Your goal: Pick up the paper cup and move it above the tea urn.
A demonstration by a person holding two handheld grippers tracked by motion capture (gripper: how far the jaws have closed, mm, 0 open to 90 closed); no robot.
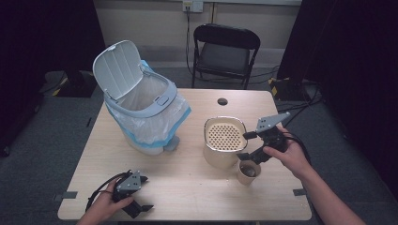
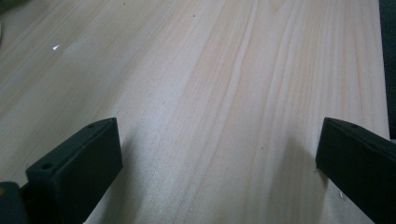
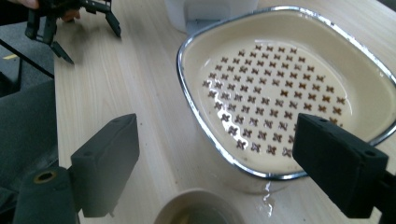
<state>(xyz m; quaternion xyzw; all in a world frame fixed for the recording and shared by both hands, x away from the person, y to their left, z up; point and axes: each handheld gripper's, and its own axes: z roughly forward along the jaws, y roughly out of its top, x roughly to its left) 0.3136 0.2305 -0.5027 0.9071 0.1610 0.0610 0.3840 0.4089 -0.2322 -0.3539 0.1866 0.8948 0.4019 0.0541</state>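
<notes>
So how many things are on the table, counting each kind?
Bins with open lid: 1
Strainer bowls with holes: 1
Paper cups: 1
Tools: 2, left tool and right tool
Total: 5

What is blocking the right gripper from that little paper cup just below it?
Nothing visible. The right gripper hangs open just above the small brown paper cup, whose rim lies between its jaws; the cream perforated strainer bowl stands beside it.
</notes>
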